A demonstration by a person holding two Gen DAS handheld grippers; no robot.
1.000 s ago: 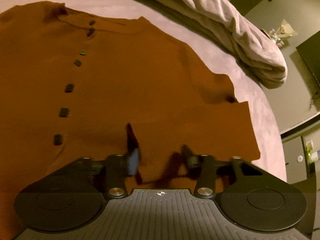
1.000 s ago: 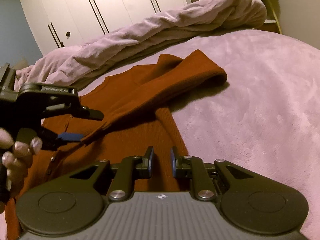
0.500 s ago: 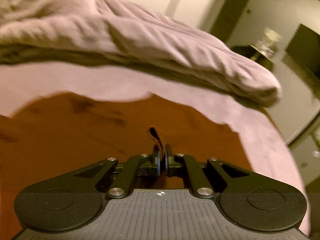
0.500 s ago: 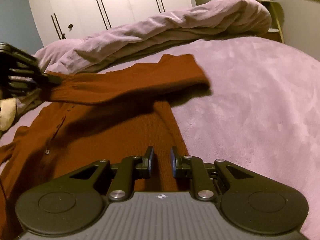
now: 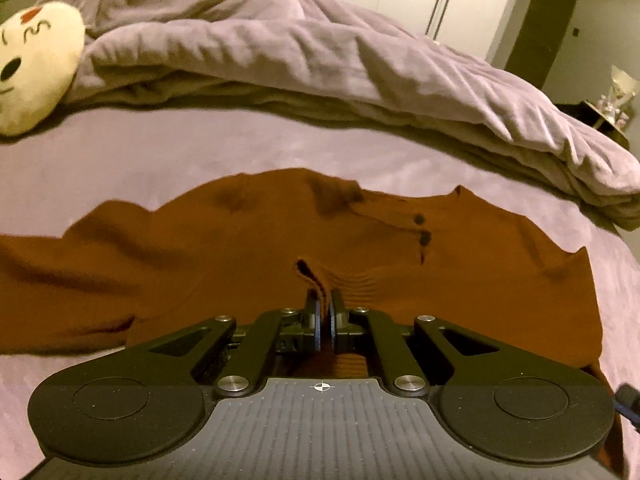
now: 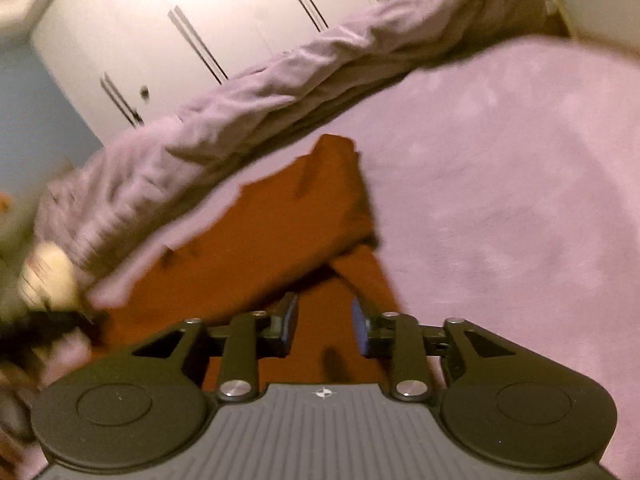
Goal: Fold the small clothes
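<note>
Bedroom, lilac bed cover (image 5: 120, 152) with rumpled duvet (image 5: 360, 64) along far edge, white wardrobe doors (image 6: 200, 20) behind, cream plush toy (image 5: 36, 68) at left. Item: rust-brown buttoned cardigan (image 5: 240, 248), lying on the cover. Left gripper (image 5: 323, 312): jaws closed, pinching a ribbed fold of the cardigan. Right gripper (image 6: 324, 324): jaws parted, holding nothing, over the cardigan's edge; view blurred
</note>
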